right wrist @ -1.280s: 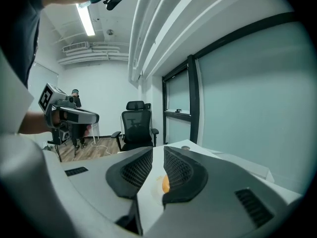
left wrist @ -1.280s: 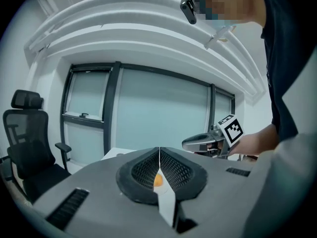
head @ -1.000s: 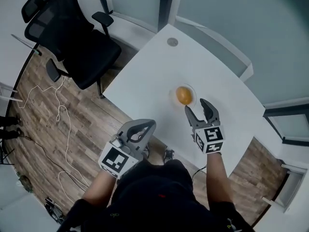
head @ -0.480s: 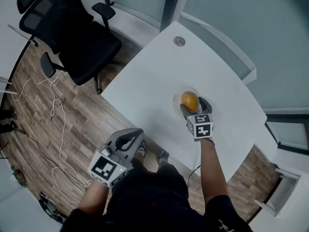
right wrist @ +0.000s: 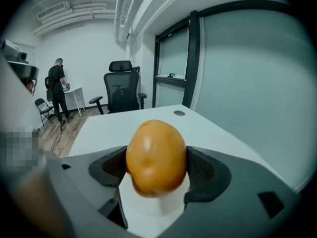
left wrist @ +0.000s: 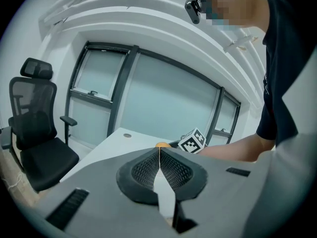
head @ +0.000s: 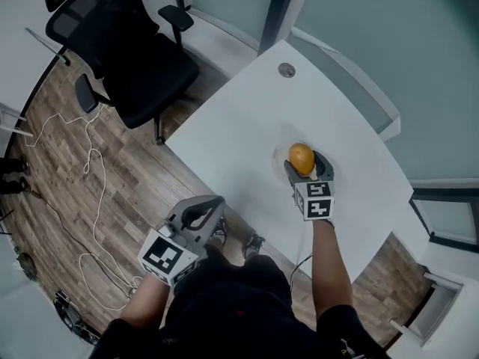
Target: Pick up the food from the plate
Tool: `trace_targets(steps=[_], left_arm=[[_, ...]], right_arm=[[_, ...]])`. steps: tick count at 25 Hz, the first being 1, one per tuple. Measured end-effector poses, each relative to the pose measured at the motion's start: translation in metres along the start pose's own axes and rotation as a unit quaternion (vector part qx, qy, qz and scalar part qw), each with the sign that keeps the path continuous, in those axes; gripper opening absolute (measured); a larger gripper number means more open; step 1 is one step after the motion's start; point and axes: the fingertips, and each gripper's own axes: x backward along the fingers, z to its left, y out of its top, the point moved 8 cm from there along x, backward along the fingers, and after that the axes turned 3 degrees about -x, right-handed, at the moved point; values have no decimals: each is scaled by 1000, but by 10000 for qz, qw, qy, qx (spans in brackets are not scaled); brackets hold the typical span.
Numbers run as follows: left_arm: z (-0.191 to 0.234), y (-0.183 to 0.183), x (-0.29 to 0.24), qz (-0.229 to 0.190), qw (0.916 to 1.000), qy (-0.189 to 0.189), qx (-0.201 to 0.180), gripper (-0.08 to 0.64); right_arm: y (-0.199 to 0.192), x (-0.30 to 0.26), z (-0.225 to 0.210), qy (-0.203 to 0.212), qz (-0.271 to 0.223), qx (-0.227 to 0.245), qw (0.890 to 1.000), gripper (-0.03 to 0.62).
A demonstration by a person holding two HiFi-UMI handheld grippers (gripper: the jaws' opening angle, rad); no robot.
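An orange, rounded piece of food (head: 301, 158) sits on a small pale plate (head: 279, 155) on the white table (head: 247, 126). My right gripper (head: 305, 163) reaches over the plate with its jaws at their widest, one on each side of the food. In the right gripper view the food (right wrist: 156, 157) fills the gap between the black pads (right wrist: 205, 170), with the plate (right wrist: 153, 209) beneath it. My left gripper (head: 215, 203) hangs shut and empty off the table's near edge, above the floor. In the left gripper view its pads (left wrist: 173, 170) meet, and the food (left wrist: 161, 145) shows far off.
A black office chair (head: 127, 58) stands on the wood floor left of the table. A round cable grommet (head: 286, 70) sits near the table's far corner. A white cable (head: 82, 170) trails over the floor. Glass walls border the table's far side. A person (right wrist: 58, 90) stands far back.
My right gripper has moved forward from short of the plate until its jaws stand around the food. The left gripper has stayed low beside the table's edge.
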Motion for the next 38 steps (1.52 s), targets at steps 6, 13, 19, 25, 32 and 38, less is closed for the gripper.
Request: trace_targets(steps=[6, 13, 19, 25, 32, 38], left_arm=[[-35, 34, -11, -266, 9983, -264, -446, 23], [-78, 78, -18, -579, 9917, -494, -1040, 23], [-113, 112, -22, -879, 9858, -588, -1307, 23], [-142, 137, -24, -1181, 9785, -725, -1527, 23], [-160, 143, -23, -1304, 9733, -828, -1696, 23], [-160, 147, -15, -1357, 9722, -794, -1738, 23]], right_arm=[[46, 80, 9, 270, -978, 182, 9947, 359], [98, 189, 11, 195, -2067, 309, 9777, 359], [114, 266, 3, -55, -2775, 353, 9601, 360], [123, 328, -3, -312, -3318, 497, 9415, 360], [125, 365, -3, -493, -3624, 612, 9287, 360], [129, 374, 5, -580, -3747, 716, 9226, 360]])
